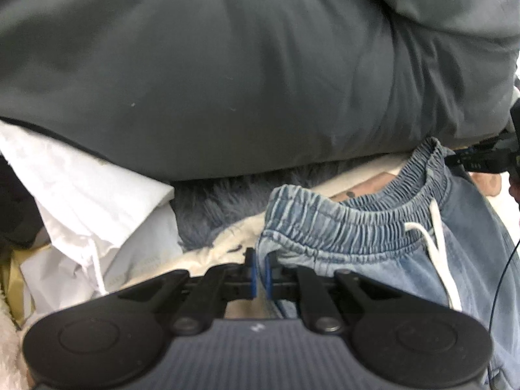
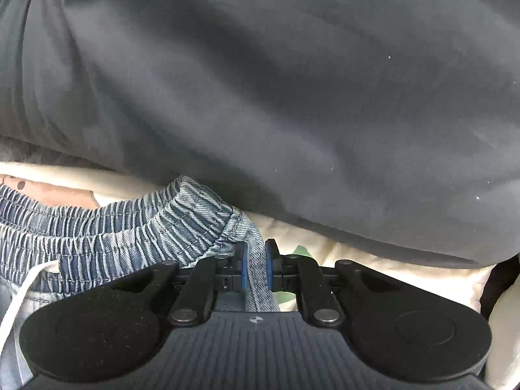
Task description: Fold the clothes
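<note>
dark grey fabric (image 1: 227, 74) fills the upper part of both views and hides what lies behind it, and the denim shorts (image 1: 373, 237) run off the frame edges. left gripper (image 1: 259, 273) tilts steeply down, jaws nearly closed, pinching one waistband corner. right gripper (image 2: 255, 269) tilts likewise, clamped on the opposite corner over cream bedding (image 2: 373, 260).

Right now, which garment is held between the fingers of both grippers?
The blue denim pants with elastic waistband; the dark grey garment and white garment lie untouched.
</note>
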The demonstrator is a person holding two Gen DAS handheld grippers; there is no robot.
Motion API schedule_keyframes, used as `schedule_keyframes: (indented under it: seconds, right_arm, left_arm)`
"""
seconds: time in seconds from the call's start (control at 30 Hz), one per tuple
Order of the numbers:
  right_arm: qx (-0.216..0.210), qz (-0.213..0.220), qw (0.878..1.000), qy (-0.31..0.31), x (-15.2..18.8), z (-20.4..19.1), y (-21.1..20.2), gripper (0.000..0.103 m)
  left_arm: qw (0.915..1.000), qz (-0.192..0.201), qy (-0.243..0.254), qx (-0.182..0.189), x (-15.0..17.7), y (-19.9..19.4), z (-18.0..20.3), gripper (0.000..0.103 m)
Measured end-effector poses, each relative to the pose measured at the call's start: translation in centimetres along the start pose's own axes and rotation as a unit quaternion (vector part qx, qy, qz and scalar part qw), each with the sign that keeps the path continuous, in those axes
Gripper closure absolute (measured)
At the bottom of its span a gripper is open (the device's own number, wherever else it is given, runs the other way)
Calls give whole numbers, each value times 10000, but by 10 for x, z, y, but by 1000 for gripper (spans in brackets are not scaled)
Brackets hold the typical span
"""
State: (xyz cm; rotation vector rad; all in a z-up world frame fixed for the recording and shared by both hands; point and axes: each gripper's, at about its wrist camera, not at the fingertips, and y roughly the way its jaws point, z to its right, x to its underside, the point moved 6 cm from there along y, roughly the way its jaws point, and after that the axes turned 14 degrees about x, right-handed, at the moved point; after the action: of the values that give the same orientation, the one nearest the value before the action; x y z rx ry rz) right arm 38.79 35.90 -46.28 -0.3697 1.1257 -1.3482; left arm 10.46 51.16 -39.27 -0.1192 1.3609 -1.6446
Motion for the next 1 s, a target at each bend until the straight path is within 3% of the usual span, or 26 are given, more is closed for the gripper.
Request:
schedule_keyframes:
  seconds: [0.17,0.37,0.57,0.7,0.83,1.0]
  right_arm:
    - [-47,-202,9998,-2,10,-11,24,93]
    - [-188,-337,9990,214,15,-3,20,86]
    - [-196,130,9990,381,24,17,-33,65]
    - [-336,472,9970,510,40,23,-69,64]
    - [-812,783,9926,458,53,9,-92,62]
    - [-459,919,9947,53,82,-11,-103,60]
  left_arm:
    - [9995,-190,-248,22,4,29,-13,95]
    - [9992,-329,-203,70,1,16,-7,85]
    - [9998,-4,13,-220,-6,-12,6,82]
    - [9994,258,217,-106,-13,-24,21,80]
    - [9979,373,475,242,-12,-19,46,71]
    - [9970,133,700,297,7,0,68,70]
